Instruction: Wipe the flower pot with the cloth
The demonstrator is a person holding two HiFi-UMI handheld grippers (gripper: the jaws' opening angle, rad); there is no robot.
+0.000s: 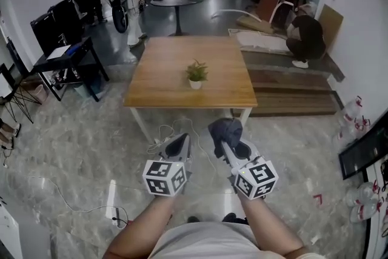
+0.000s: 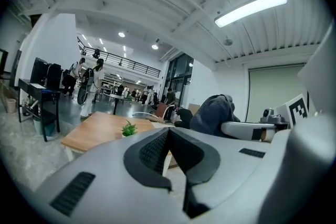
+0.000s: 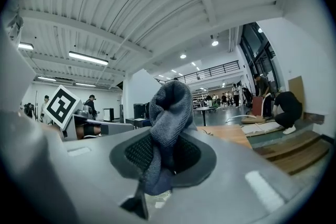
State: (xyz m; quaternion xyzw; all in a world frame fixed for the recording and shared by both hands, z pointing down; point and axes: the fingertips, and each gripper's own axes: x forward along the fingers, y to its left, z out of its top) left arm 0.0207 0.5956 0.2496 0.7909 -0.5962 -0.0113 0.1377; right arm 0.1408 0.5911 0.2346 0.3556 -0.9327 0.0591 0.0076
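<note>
A small green plant in a white flower pot (image 1: 196,74) stands near the middle of a wooden table (image 1: 163,85), ahead of both grippers; the left gripper view shows the flower pot (image 2: 128,129) small and far off. My right gripper (image 1: 222,133) is shut on a dark grey-blue cloth (image 1: 226,127), which bunches up above its jaws as a cloth (image 3: 169,113) filling the right gripper view. My left gripper (image 1: 182,144) is shut with nothing between its jaws. Both hang over the floor, short of the table's near edge.
Cables and a power strip (image 1: 159,144) lie on the marble floor under the table's near edge. A black desk (image 1: 66,60) stands at the left, a round table (image 1: 176,2) behind. People stand in the background; one person (image 1: 306,36) crouches at the right by wooden boards.
</note>
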